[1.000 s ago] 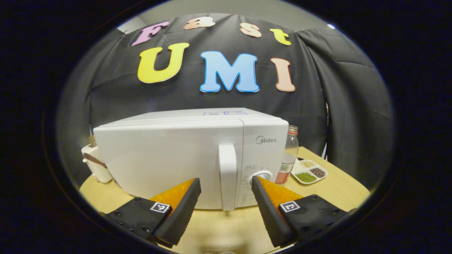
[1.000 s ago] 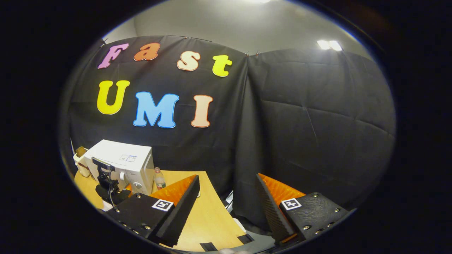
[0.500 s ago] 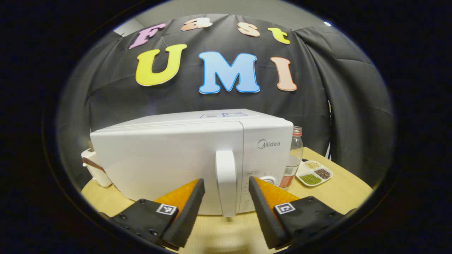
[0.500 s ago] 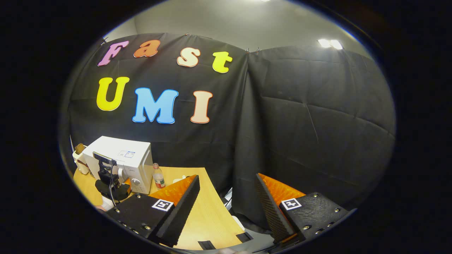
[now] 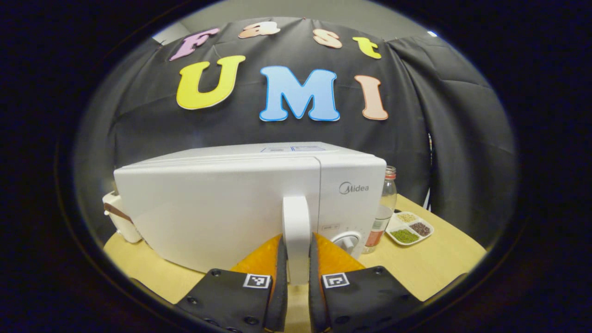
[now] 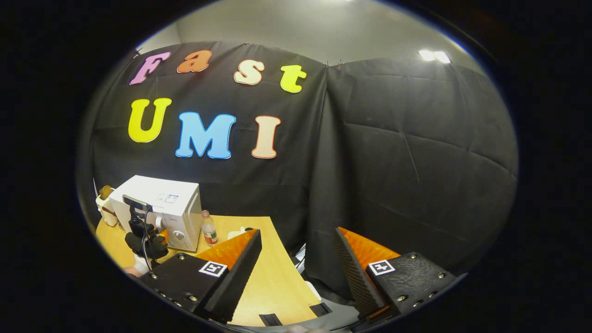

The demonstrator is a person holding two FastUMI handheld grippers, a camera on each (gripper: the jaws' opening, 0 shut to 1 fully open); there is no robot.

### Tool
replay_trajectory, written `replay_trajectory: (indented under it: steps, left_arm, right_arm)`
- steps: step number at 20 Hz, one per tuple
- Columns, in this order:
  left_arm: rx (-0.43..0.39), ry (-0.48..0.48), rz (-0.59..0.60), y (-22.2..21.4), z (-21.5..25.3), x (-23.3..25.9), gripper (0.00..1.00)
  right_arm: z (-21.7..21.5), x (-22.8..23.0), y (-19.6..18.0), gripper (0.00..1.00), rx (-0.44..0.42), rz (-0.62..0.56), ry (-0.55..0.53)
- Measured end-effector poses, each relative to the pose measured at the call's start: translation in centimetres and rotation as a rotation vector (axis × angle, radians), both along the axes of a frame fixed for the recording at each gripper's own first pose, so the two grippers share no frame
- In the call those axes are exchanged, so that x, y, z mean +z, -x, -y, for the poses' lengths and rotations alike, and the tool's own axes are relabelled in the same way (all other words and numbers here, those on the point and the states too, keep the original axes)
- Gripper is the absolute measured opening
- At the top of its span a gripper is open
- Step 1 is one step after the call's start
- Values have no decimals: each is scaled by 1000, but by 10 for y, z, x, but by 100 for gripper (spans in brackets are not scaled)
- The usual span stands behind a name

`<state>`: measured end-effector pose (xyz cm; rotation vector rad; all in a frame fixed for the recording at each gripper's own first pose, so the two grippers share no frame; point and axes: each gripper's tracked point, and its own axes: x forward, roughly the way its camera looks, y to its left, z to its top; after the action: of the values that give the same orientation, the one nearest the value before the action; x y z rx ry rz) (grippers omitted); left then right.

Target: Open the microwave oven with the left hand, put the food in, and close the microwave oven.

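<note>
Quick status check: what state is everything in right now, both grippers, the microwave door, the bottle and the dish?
Left gripper: shut on the door handle.
Right gripper: jaws open, holding nothing, off past the table's edge.
Microwave: door closed.
Bottle: upright, cap on, partly filled.
Divided dish: on the table, compartments filled.

At the frame's lower centre the left claw (image 5: 296, 266) clamps the white microwave oven (image 5: 222, 203)'s upright door handle (image 5: 296, 231) on the wooden surface (image 5: 430, 263).
</note>
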<state>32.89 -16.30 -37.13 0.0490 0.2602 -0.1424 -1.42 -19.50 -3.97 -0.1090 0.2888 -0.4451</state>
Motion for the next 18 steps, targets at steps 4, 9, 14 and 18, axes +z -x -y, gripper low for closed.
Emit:
replay_trajectory:
  steps: [4,9,14,18]
  left_arm:
    - [10,-13,-3,0,0,-1,19]
    - [-1,-19,-10,2,2,-2,19]
    - [-11,-32,-22,3,0,-2,19]
    - [22,-24,-25,37,-9,-3,20]
  right_arm:
    - [-1,-1,0,95,6,0,0]
    - [-3,0,-2,95,24,0,2]
    - [-6,-1,-9,95,61,1,0]
    - [2,0,-11,95,70,11,-14]
